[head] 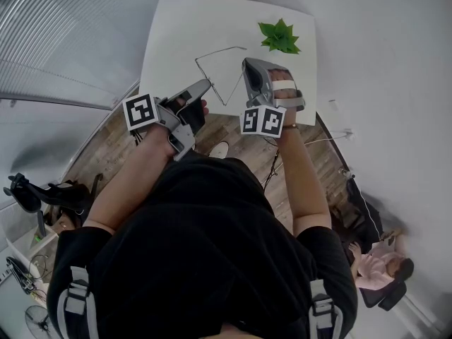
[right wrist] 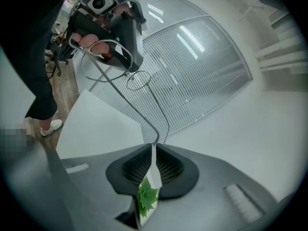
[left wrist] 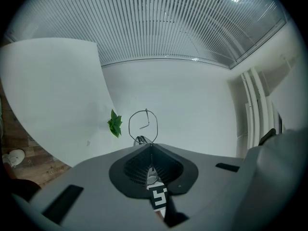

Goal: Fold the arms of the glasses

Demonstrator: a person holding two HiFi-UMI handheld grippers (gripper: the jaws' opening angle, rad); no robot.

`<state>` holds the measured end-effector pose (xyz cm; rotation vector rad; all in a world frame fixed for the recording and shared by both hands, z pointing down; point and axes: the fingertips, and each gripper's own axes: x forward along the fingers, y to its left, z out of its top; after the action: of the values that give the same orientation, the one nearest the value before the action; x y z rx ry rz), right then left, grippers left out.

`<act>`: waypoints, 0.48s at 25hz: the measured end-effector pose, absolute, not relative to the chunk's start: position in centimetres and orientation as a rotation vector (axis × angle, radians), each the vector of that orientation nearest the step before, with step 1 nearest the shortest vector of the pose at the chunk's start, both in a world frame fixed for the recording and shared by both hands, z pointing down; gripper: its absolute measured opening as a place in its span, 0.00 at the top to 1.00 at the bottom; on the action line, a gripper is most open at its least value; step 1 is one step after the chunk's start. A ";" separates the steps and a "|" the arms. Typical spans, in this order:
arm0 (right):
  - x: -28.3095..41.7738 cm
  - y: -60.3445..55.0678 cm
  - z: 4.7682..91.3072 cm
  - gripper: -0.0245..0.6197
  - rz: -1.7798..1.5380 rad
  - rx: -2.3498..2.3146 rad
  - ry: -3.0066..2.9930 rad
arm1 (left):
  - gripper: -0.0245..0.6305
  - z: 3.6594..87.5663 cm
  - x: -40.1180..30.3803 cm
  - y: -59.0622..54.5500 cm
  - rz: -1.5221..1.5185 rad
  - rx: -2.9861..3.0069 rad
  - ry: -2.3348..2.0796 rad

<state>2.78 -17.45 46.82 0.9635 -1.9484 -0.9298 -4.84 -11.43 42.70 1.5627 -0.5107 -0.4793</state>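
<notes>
**Item:** glasses, thin wire frame with round lens rims.

**Location:** held in the air between the two tools, over the near part of the white worktop, apart from its surface. A small green plant stands at the far right.

**Handling (judged):** very light. The wire is springy and easily bent, and the hinges are the weak point. It is smooth and narrow, so it may twist or slip between the pads. Best held at the front by a lens rim, with the arm pushed near its free end so that it swings at the hinge rather than bowing.

**Left tool**: jaws pressed together on the front of the frame, with one lens rim standing out beyond the tips. The forearm reaches forward and the tool lies about level.

**Right tool**: jaws nearly together, pinching the curved end of one arm at their tips. The arm runs straight across to the left tool. This tool is tipped slightly downward, with the wrist just right of the frame.
</notes>
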 end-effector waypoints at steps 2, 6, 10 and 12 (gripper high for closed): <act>2.6 -17.5 46.7 0.90 -0.934 0.958 -1.951 | 0.94 42.7 -4.8 -11.4 -0.476 1.562 -0.505; 2.3 -17.5 46.6 0.90 -0.941 0.949 -1.954 | 0.94 42.7 -4.6 -11.4 -0.467 1.561 -0.500; 2.1 -17.4 46.5 0.90 -0.946 0.946 -1.958 | 0.94 42.6 -4.4 -11.3 -0.462 1.560 -0.492; 2.0 -17.3 46.5 0.90 -0.949 0.944 -1.960 | 0.94 42.5 -4.2 -11.2 -0.460 1.560 -0.487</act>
<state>1.98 -17.34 46.46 0.9438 -1.9600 -0.9490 -4.25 -11.25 42.51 1.5603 -0.4871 -0.4597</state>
